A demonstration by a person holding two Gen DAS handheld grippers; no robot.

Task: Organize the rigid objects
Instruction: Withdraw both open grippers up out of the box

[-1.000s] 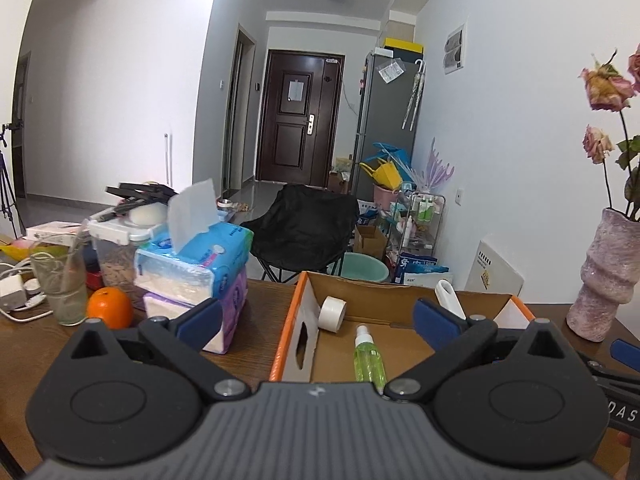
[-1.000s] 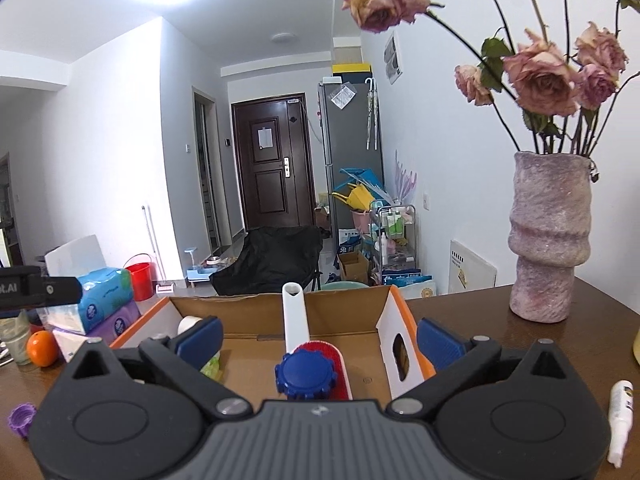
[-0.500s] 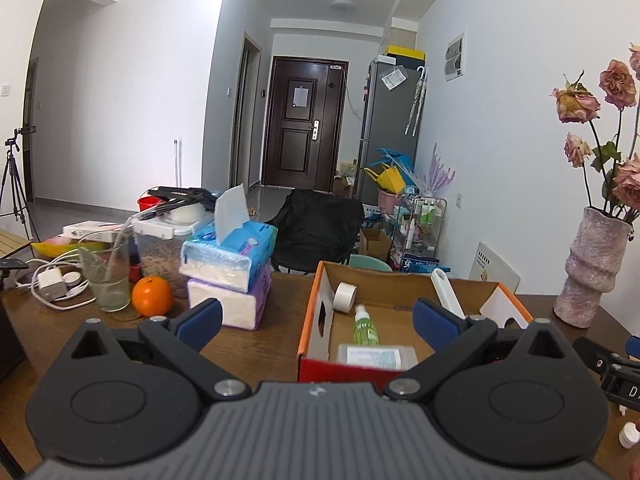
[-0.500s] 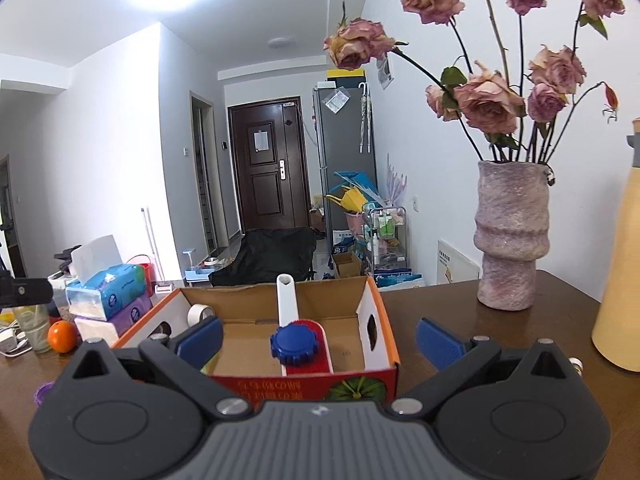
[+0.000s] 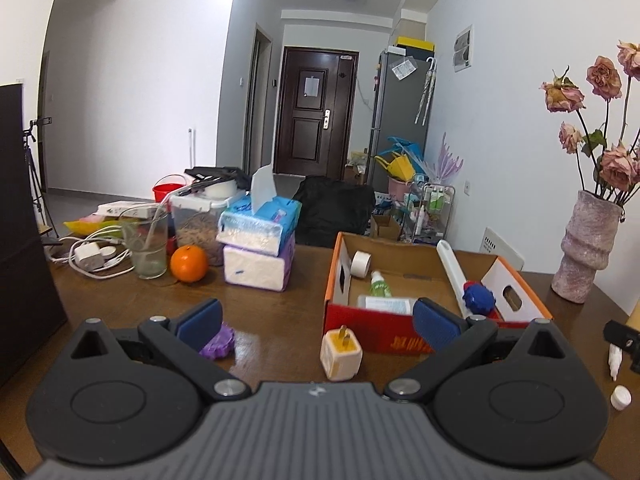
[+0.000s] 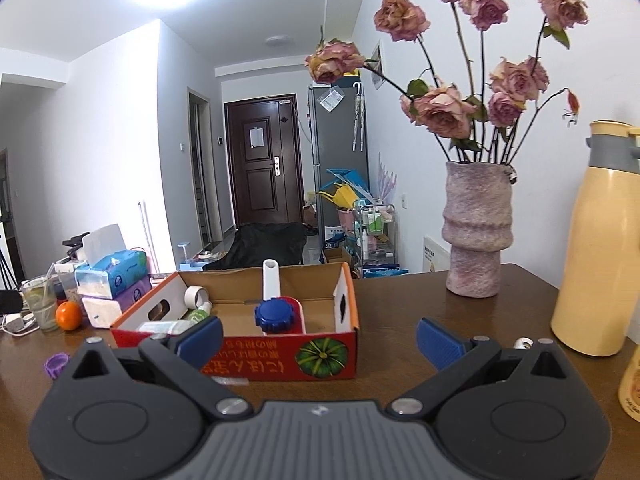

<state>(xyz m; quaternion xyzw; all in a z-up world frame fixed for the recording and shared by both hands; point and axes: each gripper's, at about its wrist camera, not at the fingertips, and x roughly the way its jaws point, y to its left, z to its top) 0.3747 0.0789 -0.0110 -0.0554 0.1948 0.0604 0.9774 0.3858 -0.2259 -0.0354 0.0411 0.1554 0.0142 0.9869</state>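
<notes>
The white plug adapter stands on the counter just before the cardboard box, at twelve o'clock of the left tool, which is released and empty (so is the right tool). Lower squarely, pinch its flat sides.

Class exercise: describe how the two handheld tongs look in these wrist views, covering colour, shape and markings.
Both the left tongs and right tongs look alike: black angled arms, round black discs, silver screws, a ribbed grey body with a small white logo, and blue ribbed fingertips.
</notes>
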